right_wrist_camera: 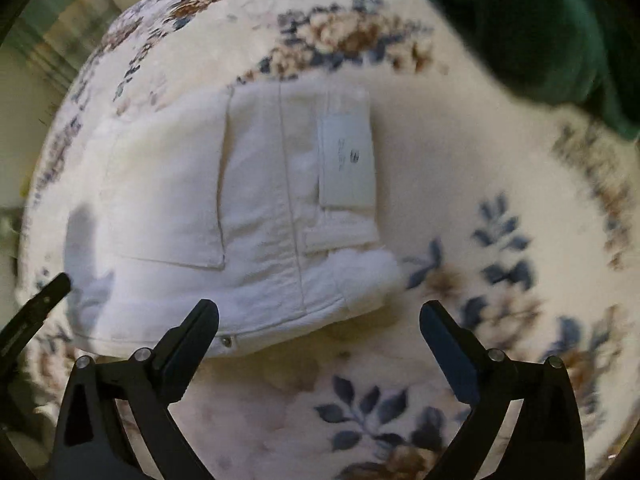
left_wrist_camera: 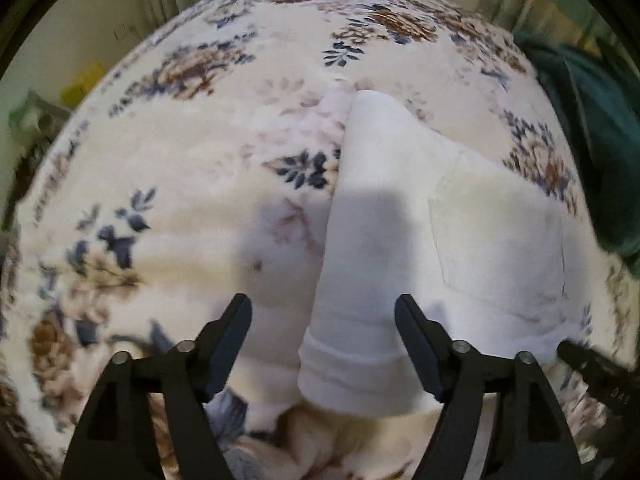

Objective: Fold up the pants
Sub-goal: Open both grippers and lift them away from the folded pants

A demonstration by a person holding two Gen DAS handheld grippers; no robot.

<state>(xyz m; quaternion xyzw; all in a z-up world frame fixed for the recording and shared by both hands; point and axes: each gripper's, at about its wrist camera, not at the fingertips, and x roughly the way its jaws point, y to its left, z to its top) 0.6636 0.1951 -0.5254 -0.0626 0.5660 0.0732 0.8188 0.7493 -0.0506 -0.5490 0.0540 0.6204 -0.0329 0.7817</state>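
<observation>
On the bed, spread over a floral blanket (left_wrist_camera: 168, 184), lie the white pants (left_wrist_camera: 400, 240), already doubled into a compact bundle with a back pocket and a paper label facing up. From where I stand, the left gripper (left_wrist_camera: 323, 354) hovers over the near end of a leg, its jaws released and straddling the cuff (left_wrist_camera: 344, 376) without pinching it. The right gripper (right_wrist_camera: 319, 350) hangs just off the waistband edge, jaws likewise spread wide and holding nothing; a small metal rivet (right_wrist_camera: 226, 341) shows beside its left finger. A dark green cloth (right_wrist_camera: 520, 20) is bunched at the far side of the bed, well apart from the pants.

The fabric looks like thick cotton or denim: soft enough to bend, yet with enough body to keep a crease, and light enough for one pinch to lift. The plush blanket beneath will likely drag at it, so I judge lifting better than sliding. The hemmed cuff and the stitched waistband seem the firmest places to grip, since doubled seams resist slipping out of smooth jaws.
</observation>
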